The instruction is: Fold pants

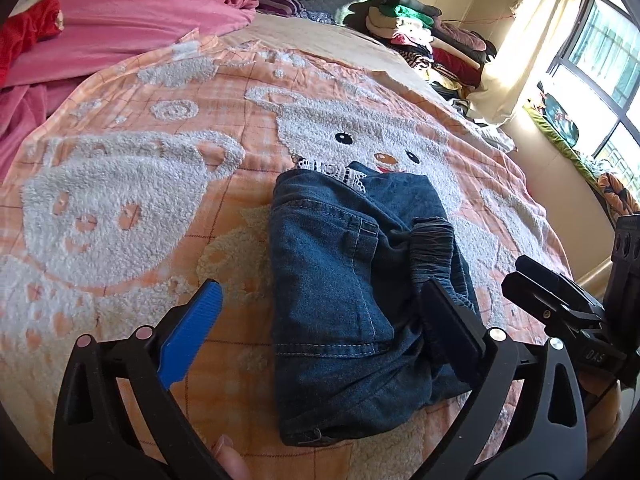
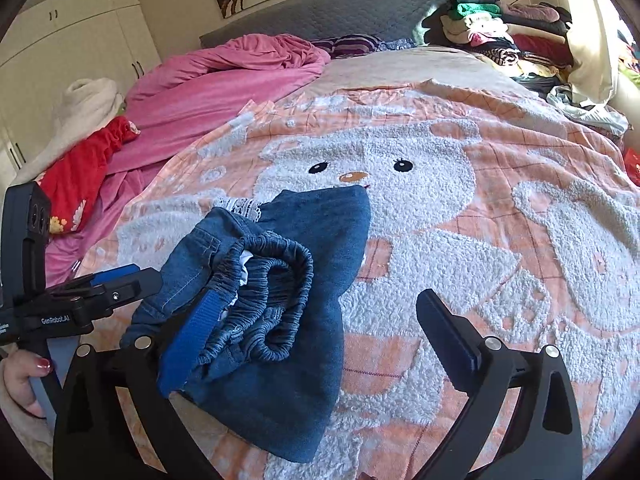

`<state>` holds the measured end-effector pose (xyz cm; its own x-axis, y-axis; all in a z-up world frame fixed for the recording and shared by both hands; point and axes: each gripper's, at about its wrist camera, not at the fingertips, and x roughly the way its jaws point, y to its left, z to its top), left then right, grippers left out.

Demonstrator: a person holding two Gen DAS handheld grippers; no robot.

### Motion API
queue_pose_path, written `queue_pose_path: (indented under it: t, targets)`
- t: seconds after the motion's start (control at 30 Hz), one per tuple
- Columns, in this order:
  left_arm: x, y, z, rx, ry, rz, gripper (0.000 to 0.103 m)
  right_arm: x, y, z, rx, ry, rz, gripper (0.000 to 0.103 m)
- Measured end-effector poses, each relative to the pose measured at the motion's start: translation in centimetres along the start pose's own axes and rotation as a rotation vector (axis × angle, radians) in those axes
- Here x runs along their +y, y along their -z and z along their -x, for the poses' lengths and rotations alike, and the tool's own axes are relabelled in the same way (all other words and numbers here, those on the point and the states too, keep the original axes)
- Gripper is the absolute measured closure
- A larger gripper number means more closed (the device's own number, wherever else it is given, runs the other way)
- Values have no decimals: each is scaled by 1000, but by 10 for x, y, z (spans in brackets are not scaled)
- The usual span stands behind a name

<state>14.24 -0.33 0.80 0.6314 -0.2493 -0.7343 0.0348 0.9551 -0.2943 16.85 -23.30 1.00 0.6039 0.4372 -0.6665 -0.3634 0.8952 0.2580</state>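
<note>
The blue denim pants (image 1: 328,272) lie folded into a compact bundle on the orange blanket with white fleecy animals (image 1: 120,200). The elastic waistband (image 2: 280,276) is bunched on top, and a white lace trim (image 2: 244,206) peeks out at the far end. My left gripper (image 1: 322,292) hangs open over the bundle. Its blue finger (image 1: 196,332) is off the cloth to the left, and its black finger (image 1: 452,328) stands over the waistband side. My right gripper (image 2: 322,300) is open too, with the blue finger (image 2: 196,332) by the waistband and the black finger (image 2: 448,332) over bare blanket.
A pink duvet (image 2: 224,84) and a red garment (image 2: 84,176) lie at the left of the bed. A pile of clothes (image 2: 504,32) sits at the back right by the grey headboard (image 2: 328,12). A window (image 1: 600,72) is at the right. A hand (image 2: 24,376) holds the left gripper's handle.
</note>
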Motion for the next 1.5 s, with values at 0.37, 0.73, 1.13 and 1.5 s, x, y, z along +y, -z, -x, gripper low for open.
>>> queue_pose_path:
  t: [0.37, 0.73, 1.13, 1.5]
  targets:
    - [-7, 5, 31, -43, -18, -28, 10, 10, -1, 32, -64, 55, 35, 5]
    - [-16, 19, 75, -116, -37, -51, 10, 29, 12, 69, -108, 74, 88, 5]
    - [-29, 59, 104, -146, -53, -73, 10, 43, 35, 102, -133, 113, 132, 5]
    - [-28, 85, 110, -136, -75, -71, 10, 52, 63, 115, -131, 125, 144, 5]
